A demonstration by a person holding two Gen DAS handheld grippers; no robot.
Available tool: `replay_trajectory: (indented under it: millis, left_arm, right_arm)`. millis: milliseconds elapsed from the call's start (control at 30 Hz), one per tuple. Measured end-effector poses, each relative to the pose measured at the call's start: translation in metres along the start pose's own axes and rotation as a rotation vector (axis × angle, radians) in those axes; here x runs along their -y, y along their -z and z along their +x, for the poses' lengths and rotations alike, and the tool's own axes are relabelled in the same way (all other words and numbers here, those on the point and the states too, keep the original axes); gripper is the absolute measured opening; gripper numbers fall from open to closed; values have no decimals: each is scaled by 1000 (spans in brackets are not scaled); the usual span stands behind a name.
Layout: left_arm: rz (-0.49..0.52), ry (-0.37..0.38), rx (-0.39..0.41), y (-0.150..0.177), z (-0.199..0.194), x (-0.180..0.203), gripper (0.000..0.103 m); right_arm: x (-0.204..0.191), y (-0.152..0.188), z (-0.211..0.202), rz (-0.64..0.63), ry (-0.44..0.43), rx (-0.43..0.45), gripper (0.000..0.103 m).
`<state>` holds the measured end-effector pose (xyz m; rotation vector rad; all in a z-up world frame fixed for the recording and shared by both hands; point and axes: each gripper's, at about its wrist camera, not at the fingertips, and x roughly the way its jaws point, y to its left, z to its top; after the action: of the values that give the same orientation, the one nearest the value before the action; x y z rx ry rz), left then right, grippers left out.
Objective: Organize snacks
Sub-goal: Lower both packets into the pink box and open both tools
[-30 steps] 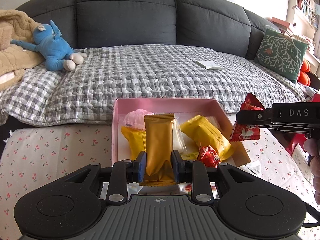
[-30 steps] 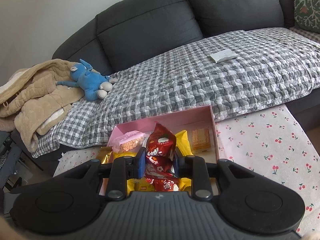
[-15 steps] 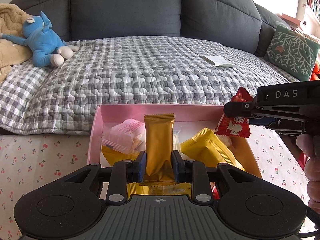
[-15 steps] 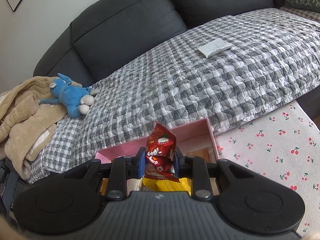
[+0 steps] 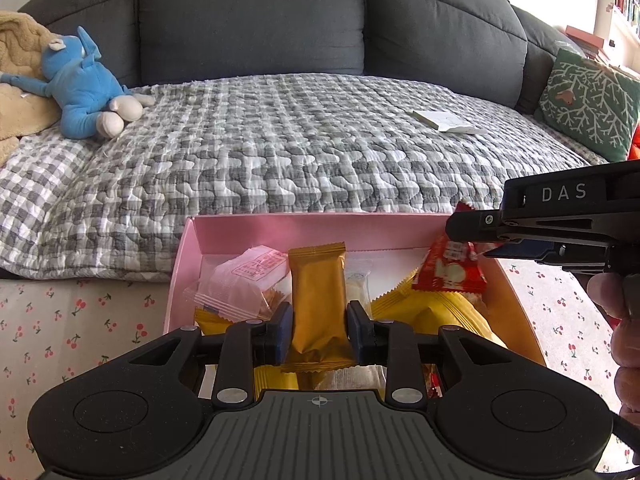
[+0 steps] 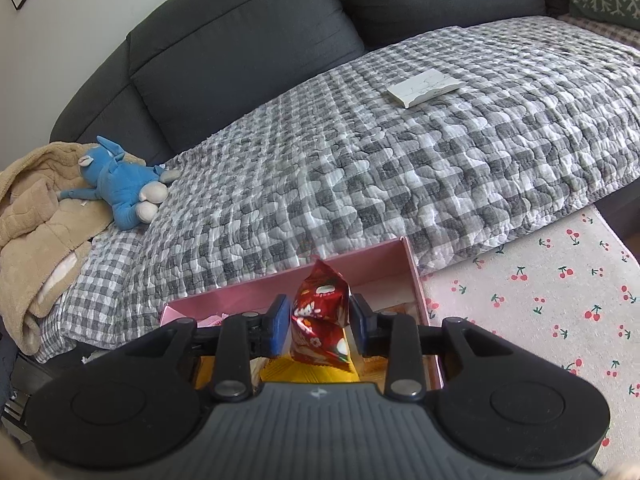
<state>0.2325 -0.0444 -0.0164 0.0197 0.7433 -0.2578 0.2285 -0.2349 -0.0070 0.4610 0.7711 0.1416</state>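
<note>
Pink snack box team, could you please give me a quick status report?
Left claw shut on gold packet. Right claw shut on red packet. Both held over pink box, other snacks inside. Nothing in the way.

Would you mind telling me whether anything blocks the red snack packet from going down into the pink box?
Nothing rigid does. The red snack packet hangs in the right gripper over the pink box, above a yellow packet lying there.
</note>
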Motion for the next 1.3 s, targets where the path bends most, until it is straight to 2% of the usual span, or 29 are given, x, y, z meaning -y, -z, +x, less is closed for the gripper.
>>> replay_trajectory:
  millis: [33,100,133,200,400,900,1300]
  left_arm:
    - [0,5,-1,0,-1,0,32]
    - [5,17,-2,-1,-2,1,38]
    - [8,17,1,-1,-4,2,40]
    - [16,19,10,-1,-7,3,53]
    - [49,26,16,1,-18,9,68]
    - [105,59,13,16,-66,16,88]
    - [133,84,-8,42,-101,16,96]
  right_arm:
    - [1,-1,-2,2,0,3,45]
    - [1,-2,-6,5,-1,11,56]
    - [1,-2,-8,4,-2,14,58]
    - [1,-2,-11,-1,0,18,65]
    - [-2,1,-23,-28,0,20,76]
    - [-12,19,-68,-70,-5,11,93]
    - [-22,41,-97,-133,-3,-1,99]
